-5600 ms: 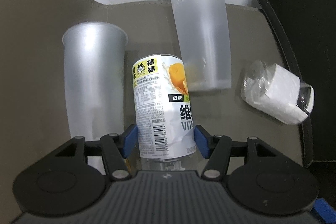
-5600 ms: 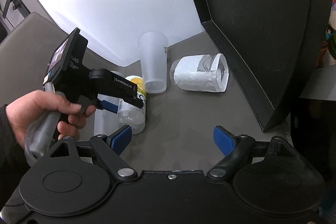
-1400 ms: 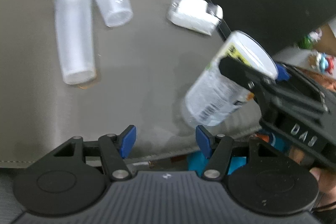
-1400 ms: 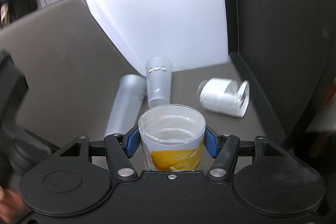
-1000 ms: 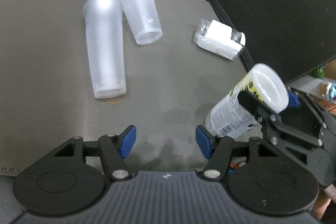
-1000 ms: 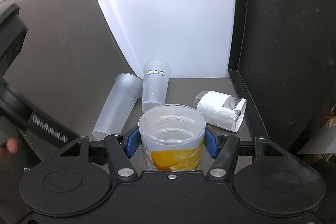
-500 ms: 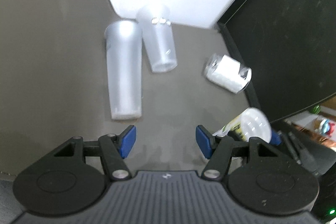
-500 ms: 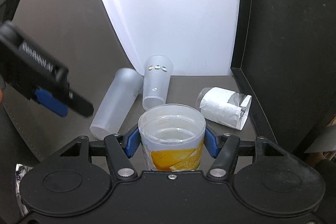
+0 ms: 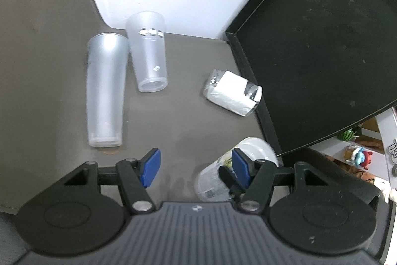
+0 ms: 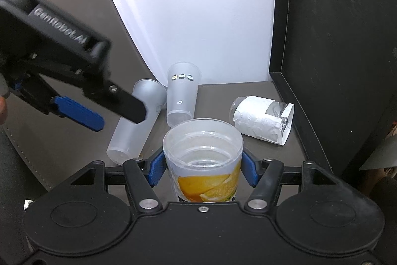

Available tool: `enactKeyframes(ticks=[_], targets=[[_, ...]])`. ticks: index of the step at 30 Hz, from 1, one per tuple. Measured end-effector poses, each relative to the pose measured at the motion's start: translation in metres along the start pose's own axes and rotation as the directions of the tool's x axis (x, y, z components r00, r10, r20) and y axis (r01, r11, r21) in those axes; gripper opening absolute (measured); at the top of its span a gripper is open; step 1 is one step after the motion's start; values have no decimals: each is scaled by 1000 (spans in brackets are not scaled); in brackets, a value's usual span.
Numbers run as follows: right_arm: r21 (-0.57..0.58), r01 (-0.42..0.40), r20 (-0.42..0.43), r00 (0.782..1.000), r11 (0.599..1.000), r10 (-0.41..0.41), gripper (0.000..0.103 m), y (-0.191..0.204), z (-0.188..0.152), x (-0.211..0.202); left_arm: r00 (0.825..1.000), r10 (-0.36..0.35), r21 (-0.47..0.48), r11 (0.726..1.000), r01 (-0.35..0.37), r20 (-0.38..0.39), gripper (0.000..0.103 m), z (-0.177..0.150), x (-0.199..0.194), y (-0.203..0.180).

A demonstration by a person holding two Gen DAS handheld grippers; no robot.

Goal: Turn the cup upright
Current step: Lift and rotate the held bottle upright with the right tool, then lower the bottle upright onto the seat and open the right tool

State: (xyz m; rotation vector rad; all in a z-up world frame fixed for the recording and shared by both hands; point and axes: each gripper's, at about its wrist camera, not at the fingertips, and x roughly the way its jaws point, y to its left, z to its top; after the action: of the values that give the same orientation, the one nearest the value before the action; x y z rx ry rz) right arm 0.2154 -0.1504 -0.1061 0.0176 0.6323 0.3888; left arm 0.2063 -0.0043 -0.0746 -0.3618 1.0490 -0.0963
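My right gripper (image 10: 202, 169) is shut on a clear cup with an orange-fruit label (image 10: 206, 158), mouth up, near the front of the grey table (image 10: 218, 101). In the left wrist view the same cup (image 9: 223, 178) shows low at the right, behind my right fingertip (image 9: 239, 169). My left gripper (image 9: 194, 167) is open and empty above the table's front; it also shows at the left in the right wrist view (image 10: 77, 113).
A frosted tall cup (image 9: 105, 91) lies on its side at the left. A second clear cup (image 9: 148, 54) stands beside it. A wrapped paper roll (image 9: 232, 92) lies near the black wall panel (image 9: 322, 41) on the right. A white wall stands behind.
My left gripper has pulled back and risen, so the table looks farther. The labelled cup has stayed gripped in my right gripper, mouth up, and sits lower in the left view.
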Motion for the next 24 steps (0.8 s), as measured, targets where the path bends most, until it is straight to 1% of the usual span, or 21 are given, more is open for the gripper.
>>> enactKeyframes(ticks=[5, 7, 10, 12, 15, 17, 24], targets=[[-20, -5, -4, 1000, 1000, 5, 61, 4, -1, -1, 1000, -10, -4, 1000, 10, -1, 62, 0, 9, -7], [-45, -5, -4, 1000, 999, 5, 61, 8, -2, -2, 1000, -18, -3, 1000, 18, -14, 62, -1, 15, -8], [-87, -8, 0, 1000, 996, 8, 61, 15, -4, -3, 999, -2, 1, 1000, 2, -41, 62, -5, 26, -5], [-98, -8, 0, 1000, 995, 8, 62, 18, -5, -4, 999, -6, -8, 1000, 6, -52, 62, -8, 30, -1], [-104, -13, -5, 1000, 995, 12, 64, 18, -4, -4, 998, -8, -14, 1000, 8, -67, 62, -11, 36, 1], [-104, -12, -5, 1000, 995, 12, 68, 18, -3, -4, 997, -9, -12, 1000, 8, -72, 62, -12, 39, 2], [-80, -12, -23, 1000, 997, 10, 69, 14, -2, -6, 997, -19, -15, 1000, 18, -76, 62, -12, 43, -1]])
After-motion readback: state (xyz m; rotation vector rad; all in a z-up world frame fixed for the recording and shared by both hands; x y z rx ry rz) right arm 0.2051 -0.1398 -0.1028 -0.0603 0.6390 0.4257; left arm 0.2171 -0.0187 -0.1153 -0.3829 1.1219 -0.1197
